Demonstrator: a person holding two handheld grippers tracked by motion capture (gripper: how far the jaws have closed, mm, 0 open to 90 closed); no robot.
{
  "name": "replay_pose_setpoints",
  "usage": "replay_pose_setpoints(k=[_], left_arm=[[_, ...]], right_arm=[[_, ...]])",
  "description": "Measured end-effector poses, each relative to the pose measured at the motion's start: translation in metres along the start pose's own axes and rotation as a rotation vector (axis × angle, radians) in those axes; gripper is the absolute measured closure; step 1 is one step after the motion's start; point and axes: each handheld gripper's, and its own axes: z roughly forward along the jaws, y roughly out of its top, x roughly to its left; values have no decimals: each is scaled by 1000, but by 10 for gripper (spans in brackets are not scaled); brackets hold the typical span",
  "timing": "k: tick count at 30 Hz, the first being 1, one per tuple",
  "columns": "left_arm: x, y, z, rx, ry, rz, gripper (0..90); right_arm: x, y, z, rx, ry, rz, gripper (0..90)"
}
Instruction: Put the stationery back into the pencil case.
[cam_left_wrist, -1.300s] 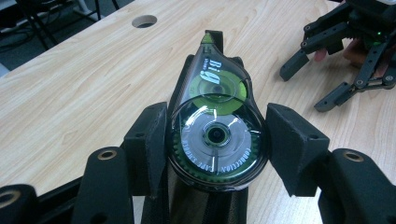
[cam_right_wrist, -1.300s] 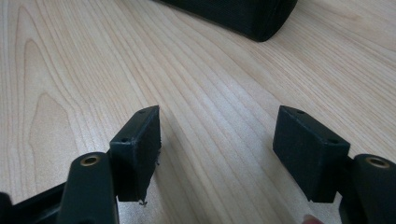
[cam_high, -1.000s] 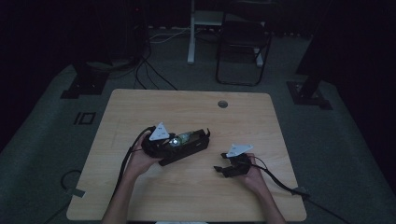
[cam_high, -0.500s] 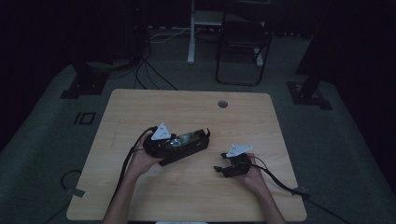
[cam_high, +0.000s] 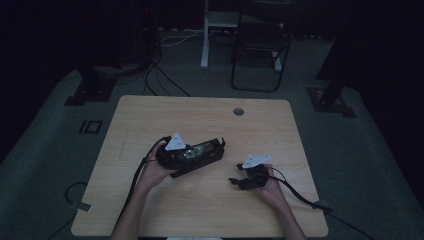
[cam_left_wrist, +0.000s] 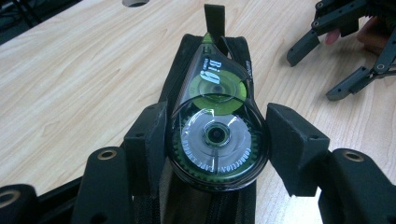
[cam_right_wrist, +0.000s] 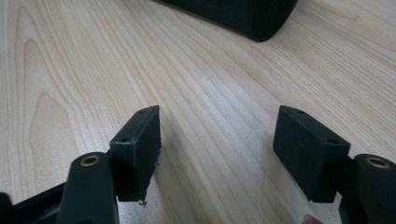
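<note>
step: i'm putting the tape roller (cam_left_wrist: 215, 129) into the black pouch (cam_left_wrist: 233, 51), and by my read i'm right at the drop-off.
roller: it lies flat on top of the pouch, along the open zip, nose pointing away from me, clear shell up with the green reels showing.
left gripper (cam_left_wrist: 217, 140): my pads sit either side of the roller's round end. the left pad touches the shell, the right one looks just off it, so i can't tell if i'm gripping or have let go.
pouch: it's lying on the table (cam_high: 150, 115) near the middle, slanted, with my left hand (cam_high: 152, 172) at its near end.
right gripper (cam_right_wrist: 217, 149): jaws spread wide, nothing between them, hovering low over bare wood just beside the pouch's end.
right hand (cam_high: 272, 187): it's parked off to the right in the high view, well clear of the pouch.
next: i reckon the roller needs to sink into the opening, so i spread the left jaws fully and back off.
watch: the right gripper may have to pin the pouch so it doesn't slide when i pull away.
</note>
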Motion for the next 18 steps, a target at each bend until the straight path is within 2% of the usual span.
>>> replay_pose_setpoints(k=[18], left_arm=[[3,-4,9,36,-9,-9,415]], right_arm=[[0,0,0,-1,1,2,318]])
